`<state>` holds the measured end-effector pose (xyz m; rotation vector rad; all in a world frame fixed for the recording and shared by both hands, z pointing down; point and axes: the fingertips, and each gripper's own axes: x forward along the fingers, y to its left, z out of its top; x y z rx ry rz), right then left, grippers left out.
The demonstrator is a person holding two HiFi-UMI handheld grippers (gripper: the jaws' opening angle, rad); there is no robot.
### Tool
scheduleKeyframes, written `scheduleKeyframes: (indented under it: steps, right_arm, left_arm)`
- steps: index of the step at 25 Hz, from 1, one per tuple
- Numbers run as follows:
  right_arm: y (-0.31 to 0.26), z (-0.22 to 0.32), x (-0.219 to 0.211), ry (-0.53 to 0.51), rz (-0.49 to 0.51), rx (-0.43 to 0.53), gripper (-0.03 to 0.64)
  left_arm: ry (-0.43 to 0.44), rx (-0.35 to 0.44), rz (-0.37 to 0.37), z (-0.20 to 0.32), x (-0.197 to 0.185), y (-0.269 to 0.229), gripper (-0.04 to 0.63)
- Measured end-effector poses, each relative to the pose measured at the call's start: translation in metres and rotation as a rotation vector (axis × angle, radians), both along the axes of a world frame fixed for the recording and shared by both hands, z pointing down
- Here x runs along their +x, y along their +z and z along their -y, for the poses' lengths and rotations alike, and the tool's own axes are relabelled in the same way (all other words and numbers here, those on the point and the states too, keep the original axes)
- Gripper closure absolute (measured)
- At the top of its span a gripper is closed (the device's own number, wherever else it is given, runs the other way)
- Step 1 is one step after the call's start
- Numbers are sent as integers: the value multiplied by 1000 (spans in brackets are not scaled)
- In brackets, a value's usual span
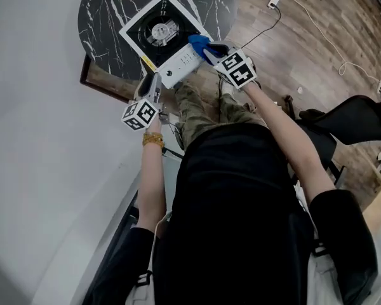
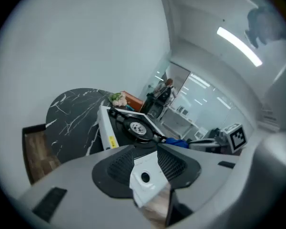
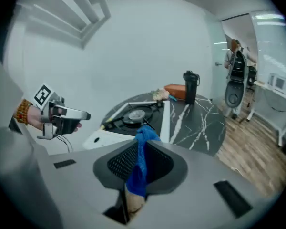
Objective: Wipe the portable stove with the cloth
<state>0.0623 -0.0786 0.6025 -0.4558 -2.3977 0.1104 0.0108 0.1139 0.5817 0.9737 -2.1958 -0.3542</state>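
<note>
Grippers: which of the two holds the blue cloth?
The right gripper: the cloth is pinched between its jaws. The left gripper, by the stove corner, has none.

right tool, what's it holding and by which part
The blue cloth, pinched in the right tool by its bunched middle; one end pokes out past the tips.

The person wears a black short-sleeved top and olive camouflage trousers, with a string of amber beads round the left wrist. Both grippers are light grey with black mesh pads. The left gripper has its black-and-white marker cube at seven o'clock of its jaws. The right gripper has its own cube at four o'clock.
</note>
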Motion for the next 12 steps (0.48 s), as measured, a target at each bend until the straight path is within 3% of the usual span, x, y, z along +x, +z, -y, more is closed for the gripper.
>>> scheduleKeyframes:
  steps: [2, 4, 7, 9, 12]
  right_arm:
    - [20, 18, -12, 26, -57, 99, 575]
    - [28, 22, -20, 11, -88, 176, 575]
    - [34, 13, -28, 47, -121, 154, 580]
    - [36, 7, -28, 87, -147, 101, 583]
    - [37, -13, -24, 45, -180, 38, 583]
  left_arm:
    - [-19, -81, -21, -5, -16, 26, 442]
    - [-46, -83, -79, -5, -27, 46, 442]
    - [-103, -6, -158, -7, -35, 61, 433]
    - [-167, 92, -200, -12, -38, 61, 435]
    - [-228, 195, -264, -15, -38, 63, 489]
